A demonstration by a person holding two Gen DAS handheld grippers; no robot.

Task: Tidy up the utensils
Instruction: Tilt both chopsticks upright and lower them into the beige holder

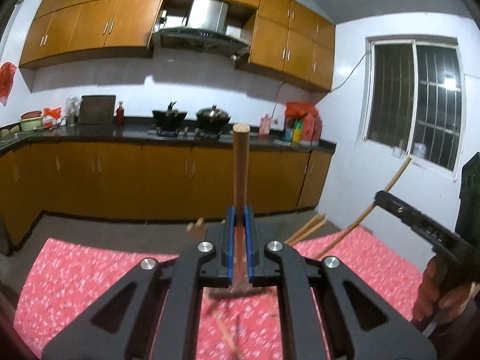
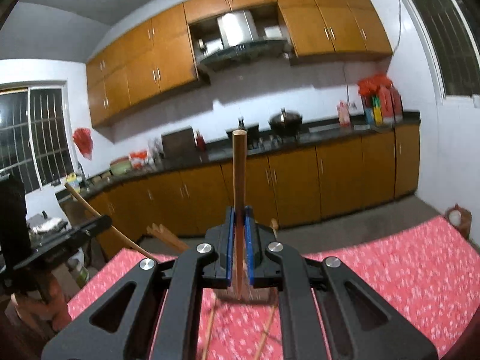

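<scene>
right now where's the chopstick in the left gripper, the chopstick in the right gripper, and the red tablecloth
left chopstick [image 1: 240, 168]: left wrist view, mid-shaft above the blue pads.
right chopstick [image 2: 239, 171]: right wrist view, mid-shaft above the blue pads.
red tablecloth [image 2: 405, 270]: right wrist view, bare patterned patch right of the gripper.

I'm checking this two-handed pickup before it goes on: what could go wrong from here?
1. Each claw, left and right, pinches only one chopstick near its lower end, so either might pivot or slip.
2. More chopsticks lie loose on the red tablecloth; a low claw could scatter them.
</scene>
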